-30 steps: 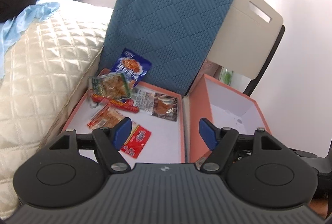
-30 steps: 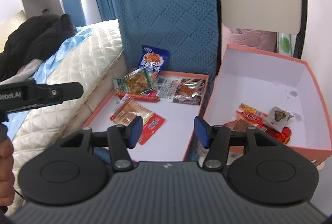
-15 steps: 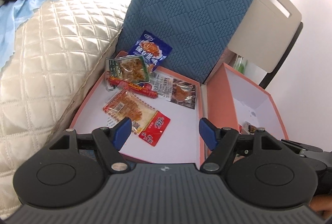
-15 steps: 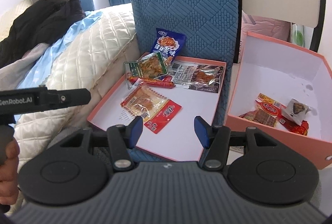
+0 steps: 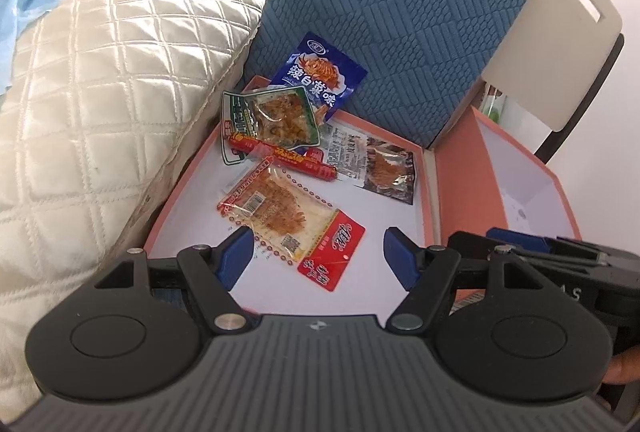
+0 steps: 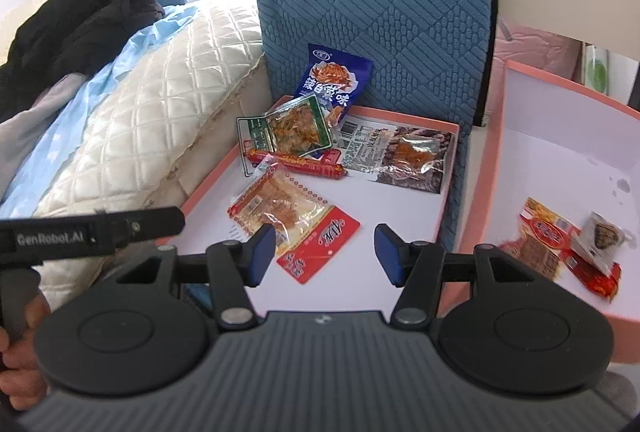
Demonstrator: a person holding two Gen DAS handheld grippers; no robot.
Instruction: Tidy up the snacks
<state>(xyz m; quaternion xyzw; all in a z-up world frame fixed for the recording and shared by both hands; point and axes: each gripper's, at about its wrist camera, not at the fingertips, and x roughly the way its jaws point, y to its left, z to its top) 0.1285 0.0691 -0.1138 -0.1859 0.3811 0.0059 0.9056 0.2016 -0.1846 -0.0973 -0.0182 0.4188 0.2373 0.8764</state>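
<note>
Both grippers have dropped closer over the shallow pink cardboard lid (image 5: 428, 191), so a pick looks imminent. The left gripper (image 5: 318, 258) and right gripper (image 6: 325, 252) stand released, nothing between their fingers. Just ahead of both lies the clear red-edged dried-snack packet (image 6: 294, 228); beyond it a red sausage stick (image 6: 296, 161) and a blue pouch (image 5: 320, 75). Right of the fingers, the deep pink box (image 6: 492, 167) holds sorted packets. The box wall between must be cleared.

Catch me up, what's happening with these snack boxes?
A person holds a gripper in each hand over the shallow pink tray of snack packets. The left gripper and right gripper are both open and empty, nearest the red-and-clear packet. A few packets already lie in the deeper pink box.
</note>
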